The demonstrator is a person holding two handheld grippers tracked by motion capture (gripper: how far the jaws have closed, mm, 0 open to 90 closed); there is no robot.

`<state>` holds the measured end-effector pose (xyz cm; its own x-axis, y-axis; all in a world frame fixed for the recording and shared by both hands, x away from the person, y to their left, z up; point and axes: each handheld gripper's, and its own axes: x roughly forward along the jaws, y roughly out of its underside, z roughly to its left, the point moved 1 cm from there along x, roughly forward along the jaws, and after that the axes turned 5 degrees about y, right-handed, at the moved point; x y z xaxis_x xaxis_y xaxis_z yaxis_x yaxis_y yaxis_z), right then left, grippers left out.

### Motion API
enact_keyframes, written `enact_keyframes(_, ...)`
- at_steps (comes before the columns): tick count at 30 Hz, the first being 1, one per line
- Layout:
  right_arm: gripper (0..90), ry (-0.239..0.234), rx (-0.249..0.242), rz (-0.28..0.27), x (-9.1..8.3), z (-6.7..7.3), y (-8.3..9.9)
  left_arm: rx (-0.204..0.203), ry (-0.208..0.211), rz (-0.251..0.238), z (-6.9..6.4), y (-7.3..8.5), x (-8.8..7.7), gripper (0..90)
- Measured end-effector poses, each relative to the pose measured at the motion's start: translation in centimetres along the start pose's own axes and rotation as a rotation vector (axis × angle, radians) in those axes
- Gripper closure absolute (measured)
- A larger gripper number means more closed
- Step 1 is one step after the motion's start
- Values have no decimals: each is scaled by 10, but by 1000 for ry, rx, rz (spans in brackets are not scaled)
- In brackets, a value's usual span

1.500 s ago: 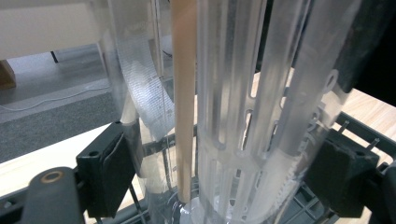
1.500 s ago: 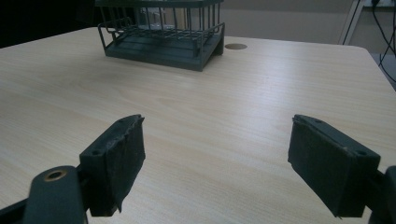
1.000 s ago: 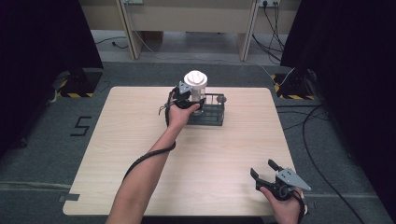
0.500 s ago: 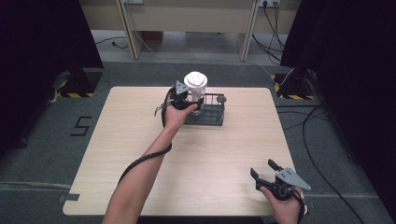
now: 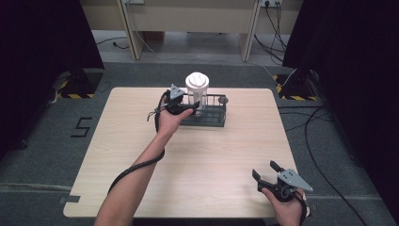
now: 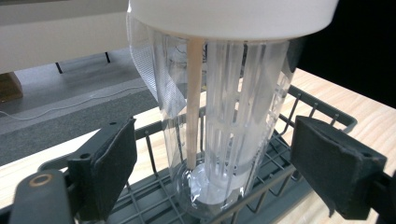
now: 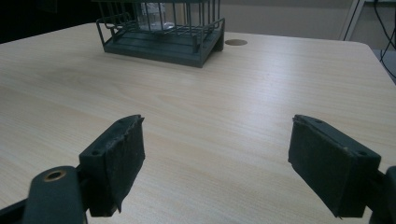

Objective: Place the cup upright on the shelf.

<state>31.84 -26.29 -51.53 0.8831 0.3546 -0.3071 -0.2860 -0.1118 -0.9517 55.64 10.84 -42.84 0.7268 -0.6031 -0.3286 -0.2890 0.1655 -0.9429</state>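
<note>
Left gripper still beside tumbler

**Readable marks**

One readable mark: a black digit "5" on the grey floor left of the table, seen in the high view; yellow-and-black hazard stripes on the floor at the far left, and another strip at the far right, signs without words; no text, label or brand legible on the table, the rack, the clear container or the grippers in either gripper view.
</note>
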Motion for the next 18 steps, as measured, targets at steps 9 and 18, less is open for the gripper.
enact_keyframes(9, 189, 3, -1, 2, 0, 0, 0, 16, 15, 5, -1, -2, -15, 144)
enact_keyframes(18, 185, 2, -3, 3, 0, 1, 0, 24, -5, -4, 4, 3, -35, 144)
